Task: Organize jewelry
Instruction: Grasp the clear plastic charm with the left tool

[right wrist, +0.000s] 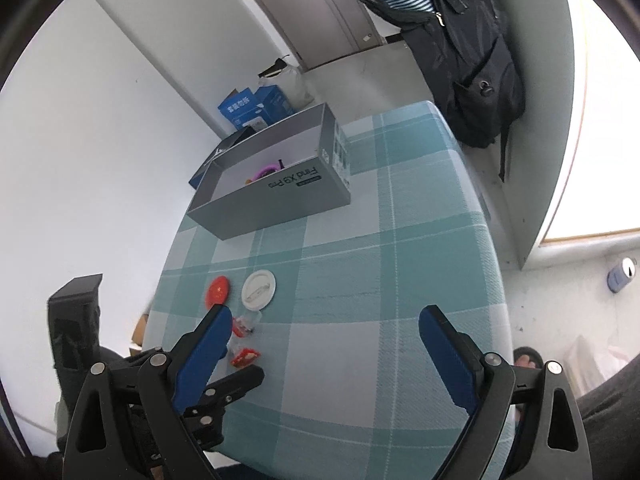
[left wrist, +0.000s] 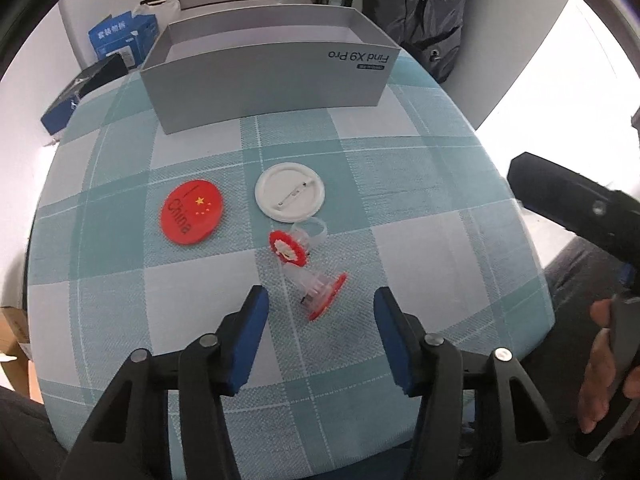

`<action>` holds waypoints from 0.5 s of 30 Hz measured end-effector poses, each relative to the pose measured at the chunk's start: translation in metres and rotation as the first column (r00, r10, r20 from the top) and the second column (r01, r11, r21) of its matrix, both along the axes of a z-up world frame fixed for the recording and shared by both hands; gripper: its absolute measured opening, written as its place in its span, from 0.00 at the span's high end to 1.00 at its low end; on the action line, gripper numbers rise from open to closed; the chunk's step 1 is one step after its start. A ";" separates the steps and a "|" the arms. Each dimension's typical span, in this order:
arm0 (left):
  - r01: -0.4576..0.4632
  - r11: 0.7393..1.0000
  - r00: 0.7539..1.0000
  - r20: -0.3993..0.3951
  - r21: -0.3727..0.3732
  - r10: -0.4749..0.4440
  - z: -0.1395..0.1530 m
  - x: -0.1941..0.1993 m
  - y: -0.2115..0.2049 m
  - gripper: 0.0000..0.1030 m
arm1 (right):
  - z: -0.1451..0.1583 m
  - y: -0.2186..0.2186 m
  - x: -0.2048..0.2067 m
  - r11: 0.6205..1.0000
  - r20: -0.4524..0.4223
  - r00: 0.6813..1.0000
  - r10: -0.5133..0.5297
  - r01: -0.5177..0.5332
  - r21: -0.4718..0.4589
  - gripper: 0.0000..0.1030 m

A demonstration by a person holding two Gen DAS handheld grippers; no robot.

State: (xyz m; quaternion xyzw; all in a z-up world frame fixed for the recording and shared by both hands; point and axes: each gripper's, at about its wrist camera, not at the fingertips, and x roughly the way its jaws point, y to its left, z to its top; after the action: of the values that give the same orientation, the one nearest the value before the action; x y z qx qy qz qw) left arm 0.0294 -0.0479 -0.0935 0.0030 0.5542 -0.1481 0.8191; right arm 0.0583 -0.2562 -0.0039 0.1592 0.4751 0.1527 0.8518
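Note:
On the checked tablecloth lie a red "China" badge (left wrist: 193, 211), a white badge face down with its pin up (left wrist: 290, 191), and two clear rings with red flower tops: one farther (left wrist: 291, 243), one nearer (left wrist: 323, 295). My left gripper (left wrist: 320, 304) is open, its blue pads flanking the nearer ring just above the cloth. An open grey box (left wrist: 264, 64) stands beyond. My right gripper (right wrist: 326, 334) is open and empty, higher and to the right. From it I see the badges (right wrist: 259, 288), the rings (right wrist: 245, 356) and the box (right wrist: 276, 190) holding a purple item (right wrist: 267, 169).
The right gripper's body and the hand holding it (left wrist: 608, 364) are at the right edge of the left wrist view. A dark backpack (right wrist: 468, 60) hangs beyond the table's far right. Blue cartons (left wrist: 120, 36) sit on the floor behind the box. The table edge (right wrist: 505, 300) drops off at right.

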 end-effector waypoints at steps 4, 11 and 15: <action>-0.013 0.999 1.000 -0.002 0.030 0.013 -0.002 0.002 -0.004 0.71 | 0.000 -0.006 -0.002 1.000 0.001 1.000 -0.010 0.010 0.012 0.08; -0.016 1.000 1.000 0.002 0.025 0.016 -0.002 0.005 -0.001 0.85 | 0.002 -0.007 -0.004 1.000 0.007 1.000 -0.012 0.011 0.023 0.08; -0.019 1.000 1.000 -0.010 -0.017 0.019 -0.002 0.004 0.001 0.85 | 0.000 -0.005 -0.004 1.000 0.002 1.000 -0.002 0.002 0.020 0.08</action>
State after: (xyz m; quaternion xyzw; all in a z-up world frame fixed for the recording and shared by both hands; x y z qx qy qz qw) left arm 0.0339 -0.0471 -0.0952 -0.0102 0.5570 -0.1449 0.8177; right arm 0.0547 -0.2607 -0.0043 0.1681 0.4727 0.1566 0.8508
